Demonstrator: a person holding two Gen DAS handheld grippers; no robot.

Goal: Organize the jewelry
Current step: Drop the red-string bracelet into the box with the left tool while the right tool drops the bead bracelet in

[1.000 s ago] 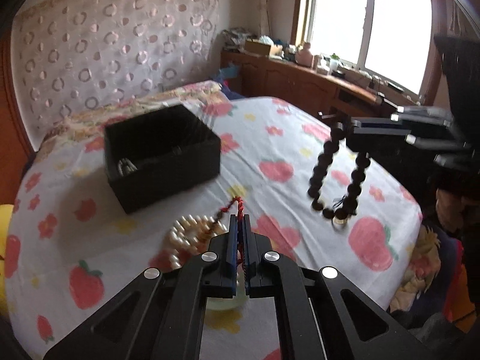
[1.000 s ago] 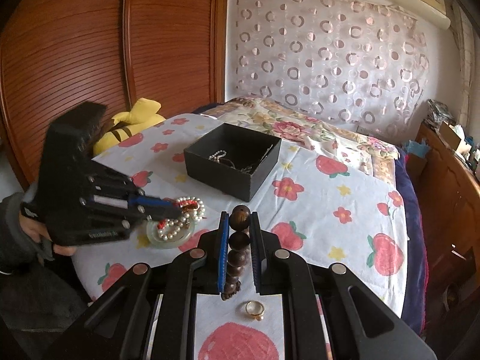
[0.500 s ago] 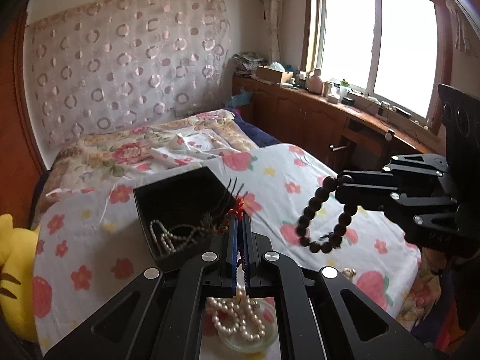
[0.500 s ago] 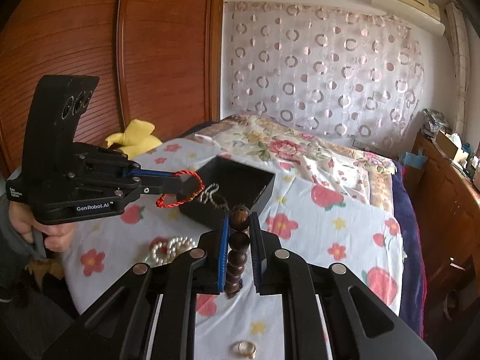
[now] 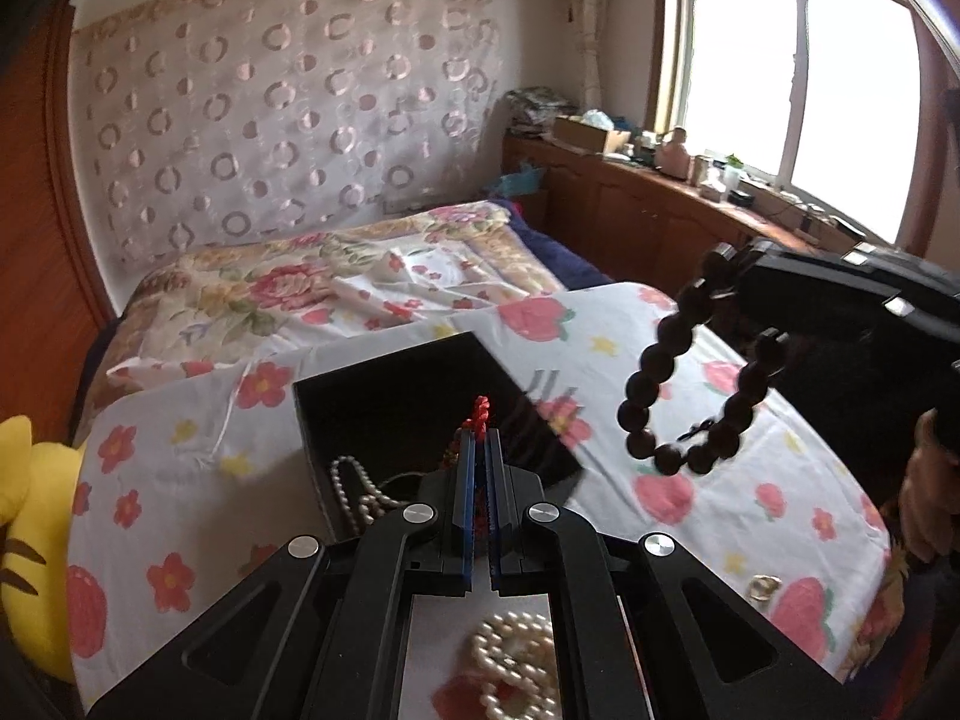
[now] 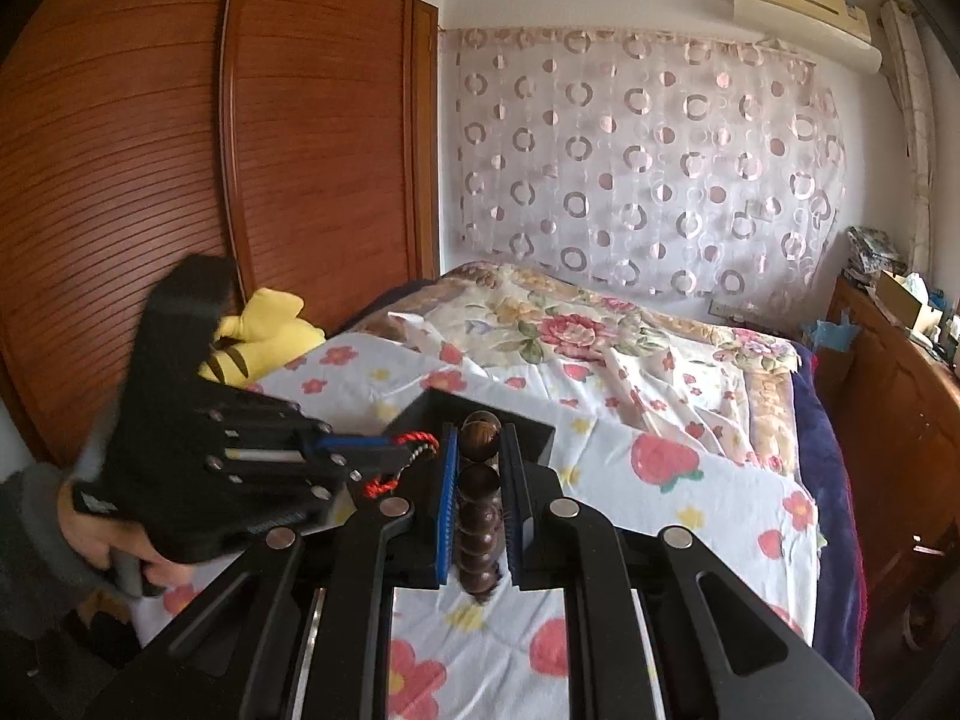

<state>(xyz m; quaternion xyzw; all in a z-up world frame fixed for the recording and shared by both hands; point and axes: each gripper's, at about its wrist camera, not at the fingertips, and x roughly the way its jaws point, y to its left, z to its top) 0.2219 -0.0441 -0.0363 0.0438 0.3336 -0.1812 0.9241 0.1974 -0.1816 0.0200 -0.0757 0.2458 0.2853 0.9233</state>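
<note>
- The left gripper [image 5: 478, 450] is made of matte black plastic, with two narrow fingers [image 5: 461, 480] that carry blue pads on their inner faces.
- Angular black link arms with triangular cut-outs run back from the fingers, joined by round silver screws.
- The right gripper [image 6: 478, 450] has the same build: black body, blue pad on one finger, silver screw heads on the links.
- Seen from the side, the left gripper has a boxy black housing with small screws, a white strip and a faint white marking, too blurred to read.
- The left hand [image 6: 114, 546] comes out of a grey sleeve [image 6: 36, 540].
</note>
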